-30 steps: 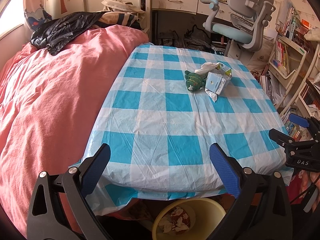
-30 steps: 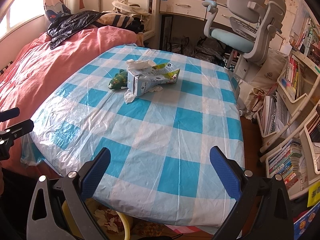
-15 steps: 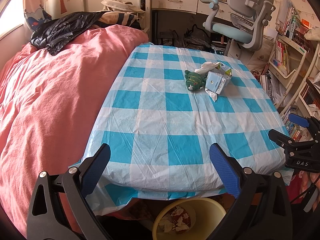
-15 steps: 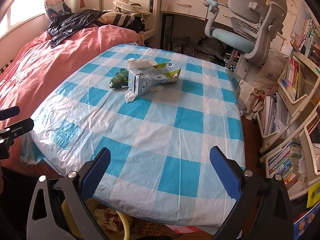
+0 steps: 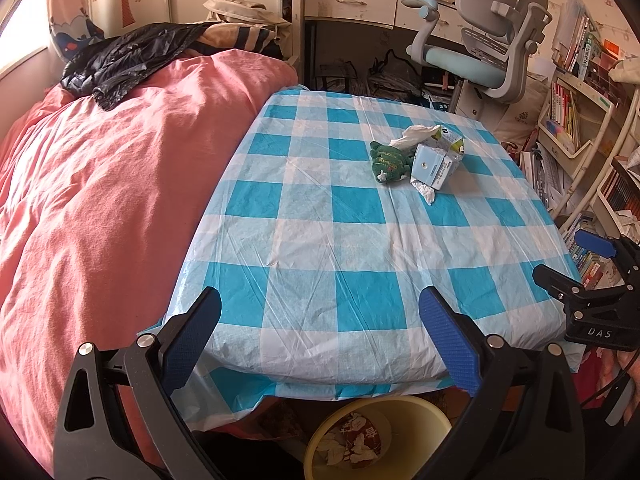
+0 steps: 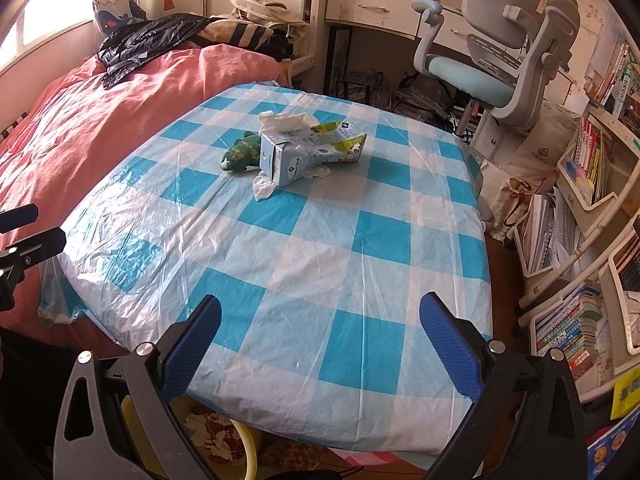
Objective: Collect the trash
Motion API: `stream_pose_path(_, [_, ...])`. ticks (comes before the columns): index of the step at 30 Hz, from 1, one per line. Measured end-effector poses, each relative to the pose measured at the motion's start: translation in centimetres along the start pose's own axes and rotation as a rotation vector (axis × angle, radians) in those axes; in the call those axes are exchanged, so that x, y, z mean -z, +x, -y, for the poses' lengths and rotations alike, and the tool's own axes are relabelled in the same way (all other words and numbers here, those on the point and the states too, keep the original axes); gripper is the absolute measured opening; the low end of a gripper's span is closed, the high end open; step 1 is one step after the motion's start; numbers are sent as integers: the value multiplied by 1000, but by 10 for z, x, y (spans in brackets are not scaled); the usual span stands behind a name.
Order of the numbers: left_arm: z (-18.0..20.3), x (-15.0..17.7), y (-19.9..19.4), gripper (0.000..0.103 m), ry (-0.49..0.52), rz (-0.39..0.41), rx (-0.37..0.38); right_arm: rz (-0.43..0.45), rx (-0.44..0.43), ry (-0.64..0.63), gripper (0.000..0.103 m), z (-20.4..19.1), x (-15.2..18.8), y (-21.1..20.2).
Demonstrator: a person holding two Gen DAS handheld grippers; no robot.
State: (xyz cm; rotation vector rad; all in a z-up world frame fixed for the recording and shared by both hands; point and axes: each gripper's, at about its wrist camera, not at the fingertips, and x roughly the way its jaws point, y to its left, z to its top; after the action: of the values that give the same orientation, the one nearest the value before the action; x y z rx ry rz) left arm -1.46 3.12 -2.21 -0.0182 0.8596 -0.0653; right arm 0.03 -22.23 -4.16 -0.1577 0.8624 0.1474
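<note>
A crushed milk carton (image 6: 304,150) lies on its side at the far middle of the blue-checked table (image 6: 360,280), with crumpled white tissue (image 6: 286,120) behind it and more tissue (image 6: 262,188) under its near end. A small green plush toy (image 6: 240,154) rests against its left side. The left wrist view shows the same carton (image 5: 436,160), tissue (image 5: 416,134) and toy (image 5: 390,162). My left gripper (image 5: 320,340) is open over the table's near edge, nothing between its fingers. My right gripper (image 6: 320,340) is open too, well short of the carton.
A yellow bin (image 5: 380,436) with trash in it stands on the floor below the table's near edge. A pink-covered bed (image 5: 100,200) borders the table on the left. An office chair (image 6: 500,52) and bookshelves (image 6: 592,200) crowd the right side.
The right wrist view has crept slightly forward toward the carton. The left gripper has barely moved. Both grippers stay open.
</note>
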Motion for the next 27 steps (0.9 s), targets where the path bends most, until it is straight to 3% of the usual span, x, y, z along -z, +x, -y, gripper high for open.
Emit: stream_pose_path(27, [-1, 4, 2, 96, 2, -7, -12, -19, 3, -41, 95, -6, -1, 4])
